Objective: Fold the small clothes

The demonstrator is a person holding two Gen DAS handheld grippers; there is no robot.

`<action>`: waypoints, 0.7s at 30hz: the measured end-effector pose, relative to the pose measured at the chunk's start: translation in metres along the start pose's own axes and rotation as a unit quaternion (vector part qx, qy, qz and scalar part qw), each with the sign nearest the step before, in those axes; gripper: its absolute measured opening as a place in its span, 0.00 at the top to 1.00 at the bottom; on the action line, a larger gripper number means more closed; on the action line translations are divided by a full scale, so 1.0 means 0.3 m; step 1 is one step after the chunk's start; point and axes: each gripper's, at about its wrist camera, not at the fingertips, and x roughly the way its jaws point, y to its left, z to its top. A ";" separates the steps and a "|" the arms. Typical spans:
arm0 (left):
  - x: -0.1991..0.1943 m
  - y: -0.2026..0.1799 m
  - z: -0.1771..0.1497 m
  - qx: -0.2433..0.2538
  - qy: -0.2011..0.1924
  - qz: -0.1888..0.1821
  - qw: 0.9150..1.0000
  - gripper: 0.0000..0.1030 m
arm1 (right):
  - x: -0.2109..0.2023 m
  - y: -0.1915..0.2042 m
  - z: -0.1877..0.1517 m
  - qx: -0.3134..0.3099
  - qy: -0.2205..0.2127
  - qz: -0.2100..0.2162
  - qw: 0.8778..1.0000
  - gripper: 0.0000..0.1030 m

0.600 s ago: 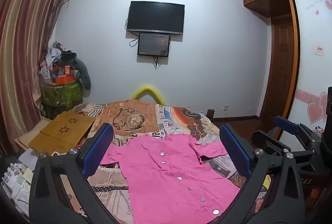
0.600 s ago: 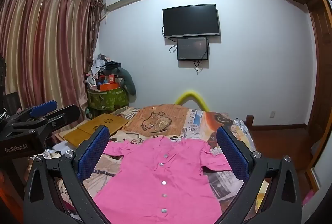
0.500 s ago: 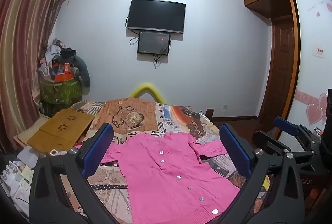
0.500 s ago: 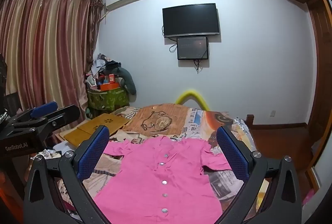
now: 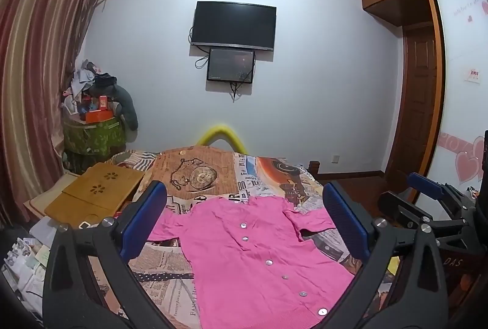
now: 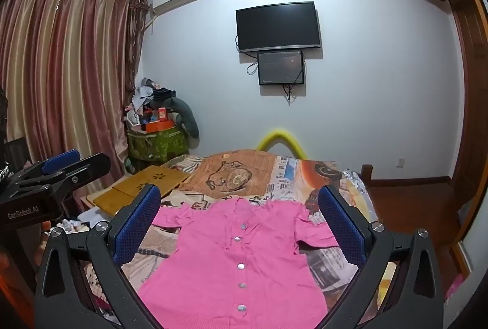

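One pink shirt point(image 5: 259, 252) lies flat, buttons up, on the bed point(image 5: 198, 173), and both grippers hover short of it. The left gripper point(image 5: 244, 222) has its fingers spread wide and empty; the right gripper point(image 6: 241, 225) likewise. The risk: a pinch could snag the patterned bedsheet underneath, or catch one layer only and skew the fold. Count: one shirt, two sleeves, six buttons showing.

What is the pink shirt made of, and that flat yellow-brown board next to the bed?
The pink shirt looks like soft knitted cloth: it wrinkles, its hem looks ribbed, and its round buttons look shiny, maybe plastic. The board looks like smooth pale wood or bamboo, stiff and flat with flower-shaped holes cut through it.
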 end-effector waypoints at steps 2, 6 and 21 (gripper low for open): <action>-0.003 -0.003 0.002 0.002 -0.002 0.001 1.000 0.00 | 0.000 0.003 -0.002 0.000 0.000 -0.001 1.000 0.01; -0.015 -0.002 0.009 0.005 -0.005 0.001 1.000 0.00 | 0.000 0.000 0.001 0.000 0.000 0.000 1.000 0.01; -0.016 -0.005 0.014 0.006 -0.007 0.004 1.000 0.00 | 0.001 -0.008 0.002 0.001 0.000 -0.001 1.000 0.01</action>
